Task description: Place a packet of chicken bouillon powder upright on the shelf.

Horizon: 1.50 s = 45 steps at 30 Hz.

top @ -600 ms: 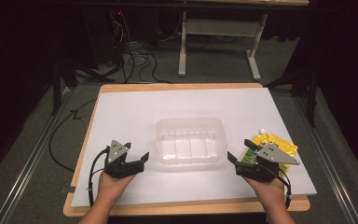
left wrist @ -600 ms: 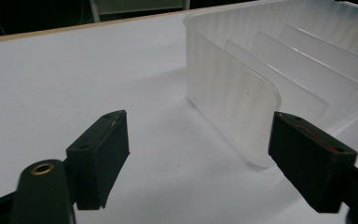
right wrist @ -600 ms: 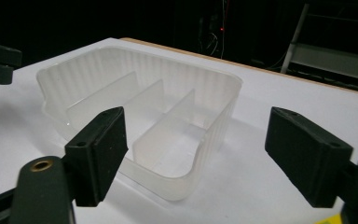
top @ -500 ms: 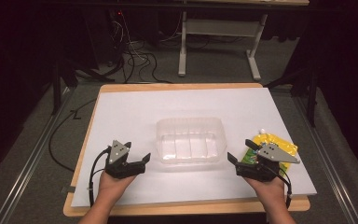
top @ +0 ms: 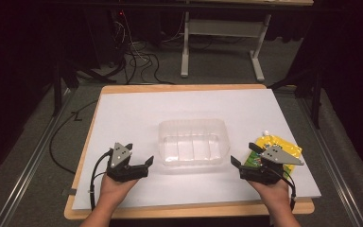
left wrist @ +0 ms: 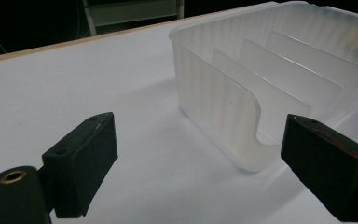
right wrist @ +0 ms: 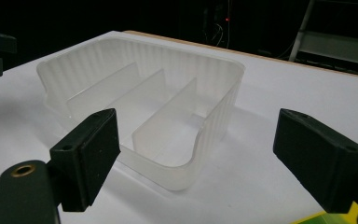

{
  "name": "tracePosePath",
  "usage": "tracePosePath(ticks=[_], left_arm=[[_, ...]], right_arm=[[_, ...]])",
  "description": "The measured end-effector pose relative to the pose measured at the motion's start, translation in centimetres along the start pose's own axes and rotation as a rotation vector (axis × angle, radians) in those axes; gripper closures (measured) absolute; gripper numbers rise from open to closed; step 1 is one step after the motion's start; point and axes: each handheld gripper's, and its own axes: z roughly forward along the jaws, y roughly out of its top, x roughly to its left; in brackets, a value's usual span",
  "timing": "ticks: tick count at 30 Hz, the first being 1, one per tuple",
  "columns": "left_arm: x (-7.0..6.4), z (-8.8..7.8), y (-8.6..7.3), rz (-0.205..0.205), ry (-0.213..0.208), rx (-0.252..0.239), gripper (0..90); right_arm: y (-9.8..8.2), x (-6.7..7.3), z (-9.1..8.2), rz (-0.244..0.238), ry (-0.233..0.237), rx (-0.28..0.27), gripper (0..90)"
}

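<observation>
Nearest the person, the left gripper (top: 147,162) and right gripper (top: 237,164) both rest low on the table (top: 137,109), jaws spread wide, pinching nothing. Between them sits a clear ribbed tray (top: 194,142) with dividers, empty. A yellow pouch (top: 275,143) lies just under the right gripper. Looks like setup; my guess is the pouch gets grabbed next.

1 clear tray (top: 194,142), 1 yellow pouch (top: 276,143)

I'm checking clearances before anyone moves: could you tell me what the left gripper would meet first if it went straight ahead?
Probably the clear plastic tray: its near corner lies just ahead of the left gripper, toward its right jaw.
</observation>
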Motion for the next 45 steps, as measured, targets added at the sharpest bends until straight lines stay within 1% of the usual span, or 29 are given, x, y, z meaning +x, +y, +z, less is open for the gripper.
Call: tracePosePath(ticks=[4, 7, 11, 12, 13, 14, 15, 16, 17, 18, 20, 21, 22, 23, 24, 25, 26, 27, 29, 30, 31, 32, 34, 35, 36, 40, 41, 44, 45], left_arm=[[0.0, 0.0, 0.0, 0.000, -0.007, 0.004, 11.3], [-0.1, 0.1, -0.1, 0.004, -0.015, 0.009, 11.5], [-0.3, 0.1, 0.0, 0.005, -0.021, 0.005, 11.9], [-0.3, 0.1, 0.0, 0.005, -0.021, 0.005, 12.0], [-0.3, 0.2, 0.2, 0.005, -0.026, 0.004, 12.1], [-0.3, 0.2, 0.2, 0.005, -0.026, 0.004, 12.2], [-0.2, 0.4, 0.4, -0.002, -0.033, 0.002, 12.3], [-0.2, 0.4, 0.4, -0.002, -0.033, 0.002, 12.5], [-0.1, 0.8, 0.7, -0.012, -0.038, -0.001, 12.9], [-0.1, 0.8, 0.7, -0.012, -0.038, -0.001, 12.9], [-0.1, 1.1, 1.0, -0.015, -0.043, -0.005, 13.1], [-0.2, 1.2, 1.2, -0.018, -0.046, -0.010, 13.1], [-0.3, 1.5, 1.6, -0.019, -0.049, -0.020, 13.7], [-0.3, 1.5, 1.6, -0.019, -0.049, -0.020, 13.8], [-0.4, 1.8, 1.9, -0.025, -0.057, -0.037, 14.6], [-0.4, 2.0, 2.1, -0.024, -0.061, -0.036, 14.8], [-0.4, 2.0, 2.1, -0.024, -0.061, -0.036, 14.8], [-0.5, 2.1, 2.3, -0.026, -0.064, -0.040, 14.8], [-0.7, 2.4, 2.8, -0.034, -0.061, -0.059, 14.8], [-0.7, 2.4, 2.8, -0.034, -0.061, -0.059, 14.9], [-0.8, 2.6, 2.9, -0.036, -0.068, -0.062, 14.9], [-0.9, 2.7, 3.0, -0.034, -0.075, -0.061, 15.3], [-1.2, 3.2, 3.1, -0.029, -0.093, -0.059, 15.4], [-1.2, 3.2, 3.1, -0.029, -0.093, -0.059, 15.4], [-1.4, 3.5, 3.3, -0.016, -0.095, -0.055, 15.4], [-1.6, 3.7, 3.4, -0.018, -0.099, -0.062, 15.4], [-1.6, 3.8, 3.4, -0.015, -0.099, -0.060, 15.4], [-1.6, 3.8, 3.4, -0.011, -0.103, -0.052, 15.4], [-1.6, 3.8, 3.4, -0.008, -0.102, -0.051, 15.4]], right_arm=[[-0.1, -0.2, 0.0, 0.003, -0.002, -0.001, 15.6], [-0.2, -0.4, -0.3, 0.009, -0.016, -0.005, 17.3], [-0.8, -1.6, -1.1, 0.034, -0.071, 0.000, 19.9], [-0.8, -1.6, -1.1, 0.034, -0.071, 0.000, 19.9], [-1.3, -2.4, -1.8, 0.057, -0.106, -0.002, 21.5], [-1.3, -2.4, -1.8, 0.057, -0.106, -0.002, 21.5], [-1.9, -3.3, -2.7, 0.074, -0.154, 0.002, 23.8], [-1.9, -3.3, -2.7, 0.074, -0.154, 0.002, 23.8], [-2.6, -4.4, -3.7, 0.090, -0.211, 0.010, 27.1], [-3.0, -4.9, -4.2, 0.112, -0.234, 0.009, 29.4], [-3.8, -5.8, -5.3, 0.136, -0.289, 0.024, 34.9], [-3.8, -5.8, -5.3, 0.136, -0.289, 0.024, 34.9], [-4.7, -6.6, -6.2, 0.168, -0.341, 0.055, 41.5], [-5.2, -7.0, -6.6, 0.182, -0.362, 0.069, 46.0], [-5.6, -7.3, -7.0, 0.191, -0.383, 0.087, 51.1], [-6.1, -7.6, -7.3, 0.202, -0.399, 0.112, 55.4], [-6.1, -7.6, -7.3, 0.202, -0.399, 0.112, 55.4], [-7.0, -8.1, -7.7, 0.223, -0.418, 0.158, 62.4], [-7.8, -8.4, -8.2, 0.240, -0.442, 0.201, 70.1], [-7.8, -8.4, -8.2, 0.240, -0.442, 0.201, 70.1], [-8.1, -8.6, -8.5, 0.252, -0.453, 0.215, 73.3], [-8.8, -9.0, -8.9, 0.267, -0.470, 0.247, 81.6], [-9.4, -9.2, -9.1, 0.285, -0.468, 0.273, 88.6], [-9.4, -9.2, -9.1, 0.285, -0.468, 0.273, 88.6], [-9.7, -9.3, -9.2, 0.294, -0.467, 0.291, 90.0], [-10.2, -9.5, -9.0, 0.331, -0.418, 0.297, 90.0], [-10.3, -9.5, -8.8, 0.336, -0.402, 0.301, 90.0], [-10.3, -9.4, -8.6, 0.334, -0.390, 0.295, 90.0], [-10.4, -9.2, -8.3, 0.341, -0.373, 0.291, 90.0]])
